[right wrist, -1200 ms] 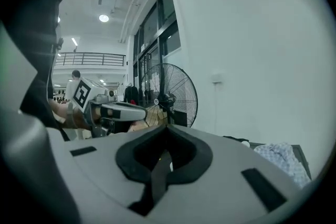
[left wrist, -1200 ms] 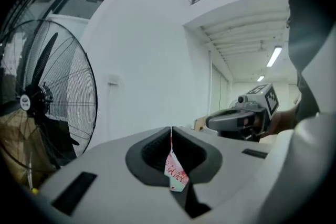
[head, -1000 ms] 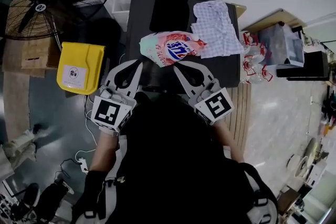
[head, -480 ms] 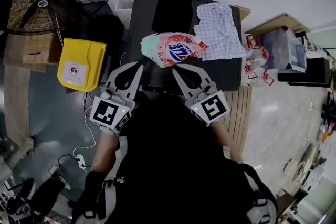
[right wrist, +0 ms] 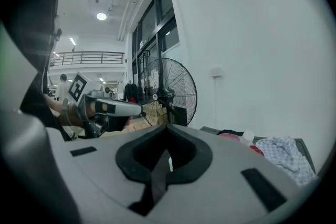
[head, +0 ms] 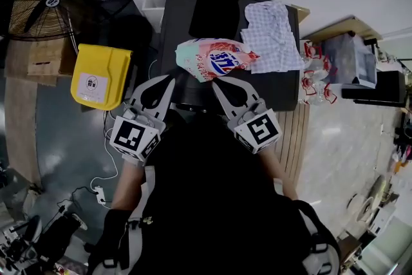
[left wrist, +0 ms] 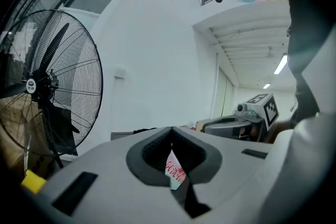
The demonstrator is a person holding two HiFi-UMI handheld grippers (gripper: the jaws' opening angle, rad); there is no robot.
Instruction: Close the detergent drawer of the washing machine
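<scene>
We hold the left gripper point(head: 169, 78) and right gripper point(head: 215, 82) — both fingers together, empty — before one detergent bag point(head: 215, 60), print unreadable, atop one washing machine point(head: 174, 26).

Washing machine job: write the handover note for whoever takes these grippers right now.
Left gripper: shut, empty, tips near the machine's front edge.
Right gripper: shut, empty, alongside the left one.
Washing machine: straight ahead; a detergent bag, a checked shirt and a black cloth lie on its top.
Detergent drawer: in no view, so whether it is open or closed cannot be told.
Done: nothing that shows.
Left: find the drawer and, if it is open, push it shut.
</scene>
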